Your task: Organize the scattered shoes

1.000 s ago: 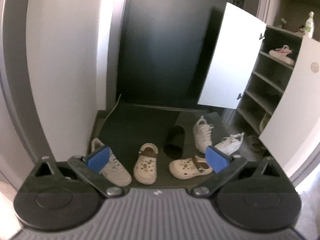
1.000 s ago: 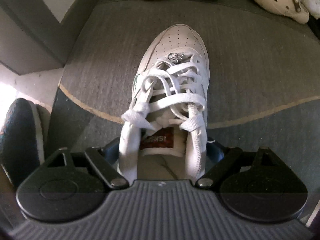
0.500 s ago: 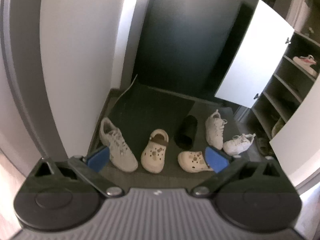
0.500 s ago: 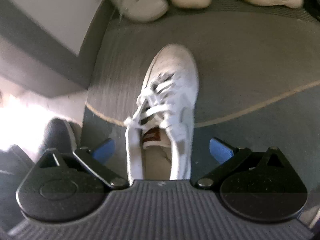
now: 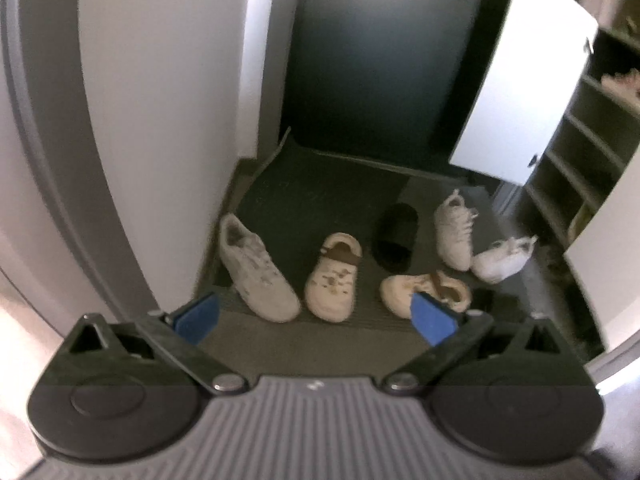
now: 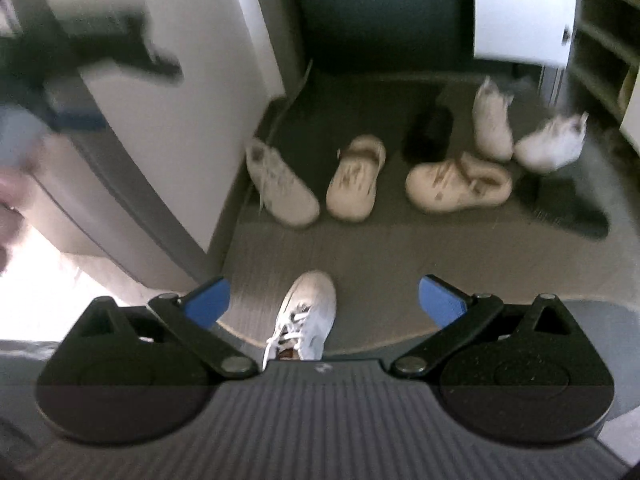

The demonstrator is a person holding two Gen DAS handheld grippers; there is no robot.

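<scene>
Several shoes lie on the dark entry mat [image 5: 320, 184]: a white sneaker [image 5: 256, 270] at the left wall, two cream clogs [image 5: 334, 278] [image 5: 404, 290], a black slipper [image 5: 394, 236] and two more white sneakers [image 5: 454, 232] [image 5: 502, 260]. In the right wrist view a white laced sneaker [image 6: 306, 318] lies on the mat just below my right gripper [image 6: 324, 300], which is open and empty above it. My left gripper [image 5: 316, 316] is open and empty, held high above the shoes.
An open shoe cabinet [image 5: 580, 152] with shelves stands at the right, its white door [image 5: 520, 80] swung out. A white wall [image 5: 168, 120] bounds the left. Another dark shoe [image 6: 568, 208] lies at the right of the mat. The other gripper shows blurred at the right wrist view's upper left [image 6: 100, 44].
My right gripper let go of the white laced sneaker, opened and rose away from it. My left gripper lifted and tilted, so the shoes sit higher in its view.
</scene>
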